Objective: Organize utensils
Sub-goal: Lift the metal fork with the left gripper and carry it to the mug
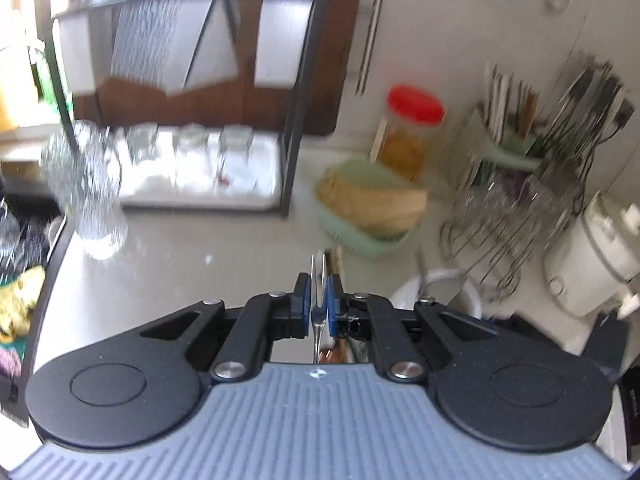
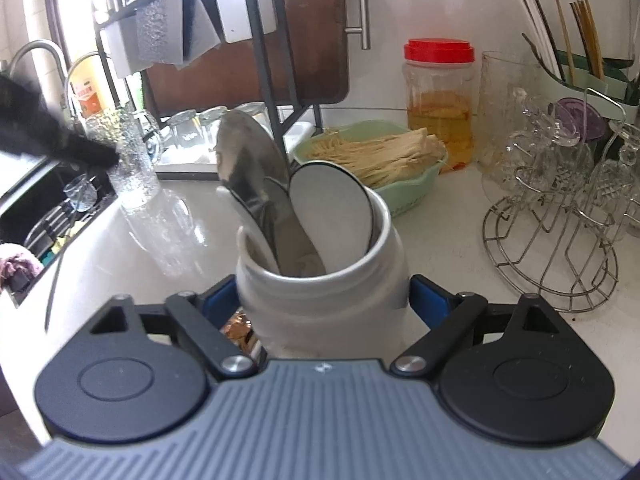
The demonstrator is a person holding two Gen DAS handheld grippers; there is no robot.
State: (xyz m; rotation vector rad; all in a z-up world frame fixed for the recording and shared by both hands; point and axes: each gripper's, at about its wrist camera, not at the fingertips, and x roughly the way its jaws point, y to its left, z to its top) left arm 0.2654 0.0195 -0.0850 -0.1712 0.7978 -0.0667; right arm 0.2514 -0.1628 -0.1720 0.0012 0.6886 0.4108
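Left gripper [image 1: 318,280], tilted downward over the counter: blue pads nearly together, pinching a thin two-tined fork [image 1: 318,300] upright between them. Right gripper [image 2: 324,300], likewise tilted downward: jaws spread wide around a white ceramic jar [image 2: 324,300], blue pads flanking its sides, contact not clearly visible

I could read no text in either view. The one label I found was on a yellow bottle [image 2: 89,92] by the tap in the right wrist view: an orange patch with light marks, too small and soft for me to make out any characters. The red-lidded jar [image 2: 440,108] carried no label that I could see. The left wrist view was blurred throughout, and I picked out no letters or numbers there.
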